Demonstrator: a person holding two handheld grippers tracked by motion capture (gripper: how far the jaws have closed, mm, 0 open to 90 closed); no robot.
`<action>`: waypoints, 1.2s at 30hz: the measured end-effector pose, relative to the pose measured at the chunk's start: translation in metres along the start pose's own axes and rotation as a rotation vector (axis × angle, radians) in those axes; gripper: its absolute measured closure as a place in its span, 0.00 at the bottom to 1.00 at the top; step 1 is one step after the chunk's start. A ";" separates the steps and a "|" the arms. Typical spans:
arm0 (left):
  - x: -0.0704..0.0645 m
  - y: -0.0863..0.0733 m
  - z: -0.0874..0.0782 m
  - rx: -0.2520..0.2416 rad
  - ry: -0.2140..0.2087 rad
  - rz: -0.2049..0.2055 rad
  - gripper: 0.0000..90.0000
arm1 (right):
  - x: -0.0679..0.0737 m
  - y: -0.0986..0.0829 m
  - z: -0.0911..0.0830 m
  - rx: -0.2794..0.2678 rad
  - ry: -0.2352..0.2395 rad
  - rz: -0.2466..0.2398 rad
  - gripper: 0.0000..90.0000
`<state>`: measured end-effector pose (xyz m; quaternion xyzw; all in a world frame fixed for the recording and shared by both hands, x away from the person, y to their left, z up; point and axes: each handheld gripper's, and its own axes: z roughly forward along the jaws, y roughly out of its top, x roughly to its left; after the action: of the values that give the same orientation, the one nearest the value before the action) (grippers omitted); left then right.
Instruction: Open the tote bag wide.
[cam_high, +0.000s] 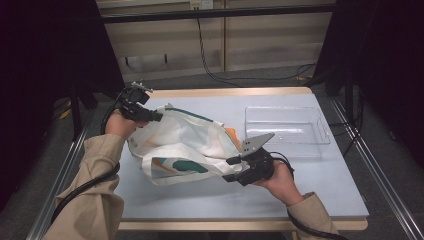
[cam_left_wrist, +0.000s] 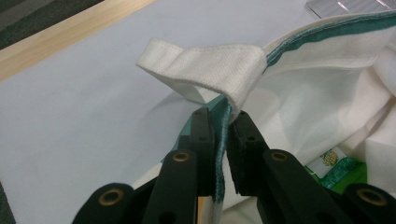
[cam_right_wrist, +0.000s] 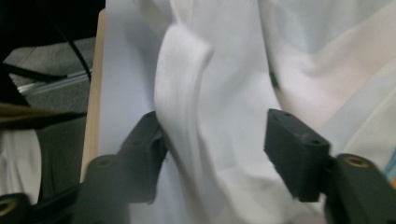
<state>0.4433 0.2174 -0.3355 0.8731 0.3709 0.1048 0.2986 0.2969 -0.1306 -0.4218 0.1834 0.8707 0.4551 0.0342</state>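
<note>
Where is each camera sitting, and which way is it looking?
High view: sits above the person's side, looks forward and down at the table, cloth bag and clear tray; both sleeves and hands show.
Left gripper view: rides the left claw, looks along its jaws, shut on the bag's green-trimmed edge.
Right gripper view: rides the right claw, looks along its open jaws at a white strap.
All three share the bag.

Likely lab: framed table (cam_high: 320, 192), floor cables (cam_high: 260, 77).
</note>
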 end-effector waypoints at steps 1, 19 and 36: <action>-0.001 0.000 0.000 -0.001 -0.005 -0.003 0.91 | 0.000 0.003 0.001 -0.009 -0.002 0.010 0.37; 0.000 -0.001 -0.001 0.014 0.001 -0.003 0.91 | 0.006 0.003 0.030 0.046 0.121 -0.047 0.94; 0.011 0.004 0.017 -0.005 0.029 -0.054 0.91 | 0.017 -0.012 0.046 0.134 0.153 -0.077 0.95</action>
<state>0.4604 0.2154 -0.3476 0.8604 0.3984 0.1103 0.2980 0.2877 -0.0946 -0.4563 0.1162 0.9057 0.4068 -0.0272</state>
